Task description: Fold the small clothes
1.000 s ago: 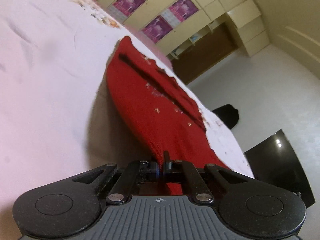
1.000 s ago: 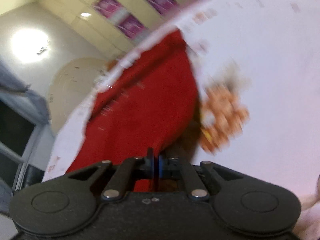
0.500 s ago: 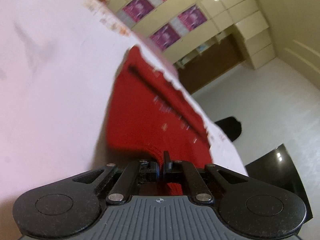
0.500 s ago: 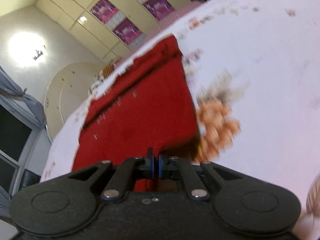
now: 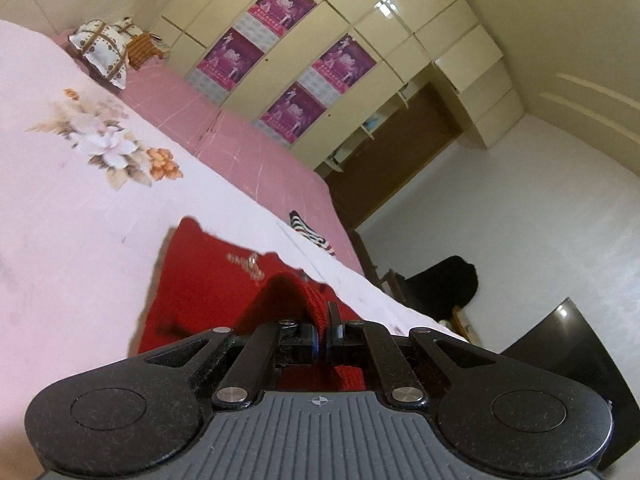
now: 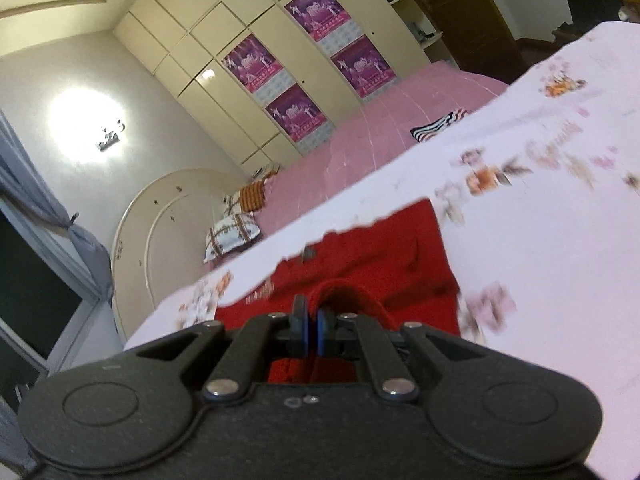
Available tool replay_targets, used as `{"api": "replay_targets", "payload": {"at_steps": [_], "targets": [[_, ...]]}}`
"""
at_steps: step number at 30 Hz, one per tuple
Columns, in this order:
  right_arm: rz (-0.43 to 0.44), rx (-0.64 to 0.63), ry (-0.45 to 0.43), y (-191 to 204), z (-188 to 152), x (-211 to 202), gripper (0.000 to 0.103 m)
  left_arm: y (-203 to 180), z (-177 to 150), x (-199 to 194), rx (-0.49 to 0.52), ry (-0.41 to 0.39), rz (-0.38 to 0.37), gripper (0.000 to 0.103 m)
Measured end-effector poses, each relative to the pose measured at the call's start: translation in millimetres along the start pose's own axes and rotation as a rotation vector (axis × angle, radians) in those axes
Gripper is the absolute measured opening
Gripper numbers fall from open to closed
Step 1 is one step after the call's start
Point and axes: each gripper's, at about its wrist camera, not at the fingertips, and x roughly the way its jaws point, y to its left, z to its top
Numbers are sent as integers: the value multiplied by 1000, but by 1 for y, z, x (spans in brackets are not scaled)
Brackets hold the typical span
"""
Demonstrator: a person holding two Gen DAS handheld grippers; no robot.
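Red knit garment (image 5: 200,300) lies on the bed (image 5: 60,220), over the floral sheet. In the left wrist view, we see the left tongs (image 5: 323,338) pinching a ribbed hem edge, which arches up from the jaws. We judge both corners are raised together so the hem can fold over evenly.

In the right wrist view, the right tongs (image 6: 309,330) likewise pinch the red knit garment (image 6: 380,264), lifted clear of the sheet.

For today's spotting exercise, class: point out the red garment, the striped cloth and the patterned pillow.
red garment (image 5: 192,280), left wrist view, flat part on the sheet
striped cloth (image 6: 438,126), right wrist view, its middle
patterned pillow (image 5: 102,50), left wrist view, its face
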Motion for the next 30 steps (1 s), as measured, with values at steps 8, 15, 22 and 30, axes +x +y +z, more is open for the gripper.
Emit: {"api": "replay_targets", "payload": {"at_steps": [8,15,22,30], "targets": [[7,120,48,-42,38,82,5,10,31,75,5,65,78,3],[7,186,106,-74,44,143,5,31,35,122,-17,141,157,3],[7,254,161,-99,45,181,5,52,29,156,-64,198,171,3],[79,336,134,-119,48,196,36,61,34,175,-72,177,112,44]]}}
